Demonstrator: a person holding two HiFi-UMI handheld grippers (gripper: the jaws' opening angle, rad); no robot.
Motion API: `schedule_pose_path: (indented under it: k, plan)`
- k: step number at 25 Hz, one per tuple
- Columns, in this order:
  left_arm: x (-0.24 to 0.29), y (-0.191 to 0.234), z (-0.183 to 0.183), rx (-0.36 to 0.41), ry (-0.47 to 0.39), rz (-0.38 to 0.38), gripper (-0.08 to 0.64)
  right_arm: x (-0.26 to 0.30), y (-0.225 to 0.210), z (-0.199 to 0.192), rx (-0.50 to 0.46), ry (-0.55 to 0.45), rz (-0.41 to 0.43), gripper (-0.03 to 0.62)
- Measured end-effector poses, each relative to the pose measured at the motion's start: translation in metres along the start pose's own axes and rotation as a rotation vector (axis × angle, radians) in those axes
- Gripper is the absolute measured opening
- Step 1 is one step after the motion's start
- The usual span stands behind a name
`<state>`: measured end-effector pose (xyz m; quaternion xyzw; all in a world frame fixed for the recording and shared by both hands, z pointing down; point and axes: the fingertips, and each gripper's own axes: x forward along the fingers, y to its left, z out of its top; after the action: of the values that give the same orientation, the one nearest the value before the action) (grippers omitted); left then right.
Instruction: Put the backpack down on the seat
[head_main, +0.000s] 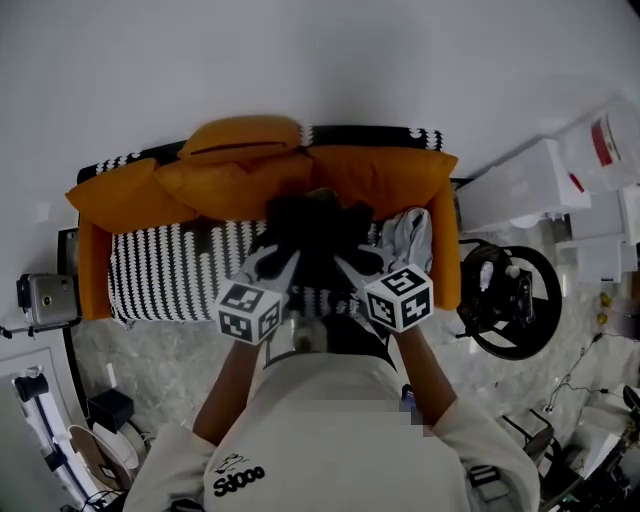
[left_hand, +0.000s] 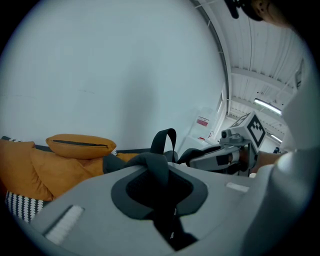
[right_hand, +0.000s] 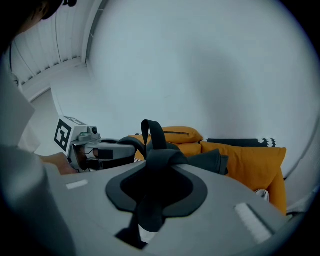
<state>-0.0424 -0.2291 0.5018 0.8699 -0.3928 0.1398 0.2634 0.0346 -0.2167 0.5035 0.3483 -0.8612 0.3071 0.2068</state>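
Backpack hangs from left gripper and right gripper

Cluttered lab or workshop: a sofa hemmed by white boxes and cables.

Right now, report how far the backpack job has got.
Done: left gripper and right gripper each clamp a strap of the backpack. In hand: backpack held over the striped seat, before the orange cushions. Left: set it down, release.

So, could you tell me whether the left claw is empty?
No, the left claw is shut on a black backpack strap that runs between its jaws.
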Motion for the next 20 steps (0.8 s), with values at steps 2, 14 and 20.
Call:
schedule_pose_path:
  k: [2, 14, 20]
  plan:
    - [0.010, 0.008, 0.000, -0.006, 0.008, 0.007, 0.046, 0.008, -0.009, 0.002, 0.004, 0.013, 0.007, 0.074]
    - [0.070, 0.052, -0.007, -0.043, 0.077, 0.046, 0.046, 0.055, -0.060, 0.001, 0.046, 0.098, 0.054, 0.075]
    - [0.100, 0.068, -0.013, -0.037, 0.116, 0.042, 0.046, 0.074, -0.084, -0.003, 0.071, 0.122, 0.067, 0.077]
